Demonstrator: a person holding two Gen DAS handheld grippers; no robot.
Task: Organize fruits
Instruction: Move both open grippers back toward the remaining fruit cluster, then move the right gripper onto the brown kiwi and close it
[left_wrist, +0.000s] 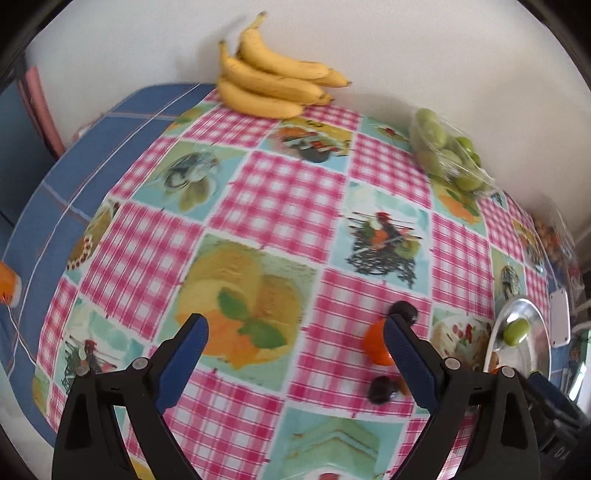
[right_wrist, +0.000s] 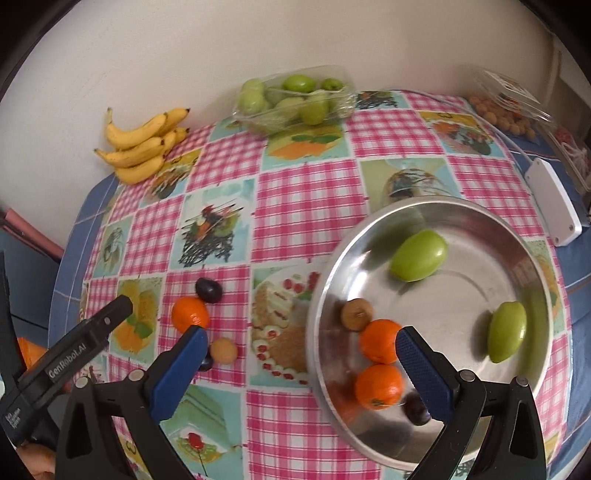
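Note:
In the left wrist view my left gripper (left_wrist: 294, 321) hangs open over the checked tablecloth (left_wrist: 280, 192), with nothing between its fingers. An orange (left_wrist: 373, 343) and two dark plums (left_wrist: 404, 310) (left_wrist: 382, 389) lie by its right finger. My right gripper (right_wrist: 301, 332) is open above the left rim of the steel plate (right_wrist: 480, 443). The plate holds two oranges (right_wrist: 380, 341), two green fruits (right_wrist: 419, 260), a brown fruit (right_wrist: 356, 314) and a dark plum (right_wrist: 417, 408). On the cloth lie an orange (right_wrist: 190, 314), a plum (right_wrist: 208, 290) and a tan fruit (right_wrist: 223, 350).
Bananas (right_wrist: 140, 147) lie at the back by the wall. A clear tray of green fruits (right_wrist: 291, 99) stands beside them. A clamshell of small tan fruits (right_wrist: 506, 107) and a white box (right_wrist: 550, 206) sit at the right. A blue cloth (left_wrist: 55, 192) hangs at the table's left edge.

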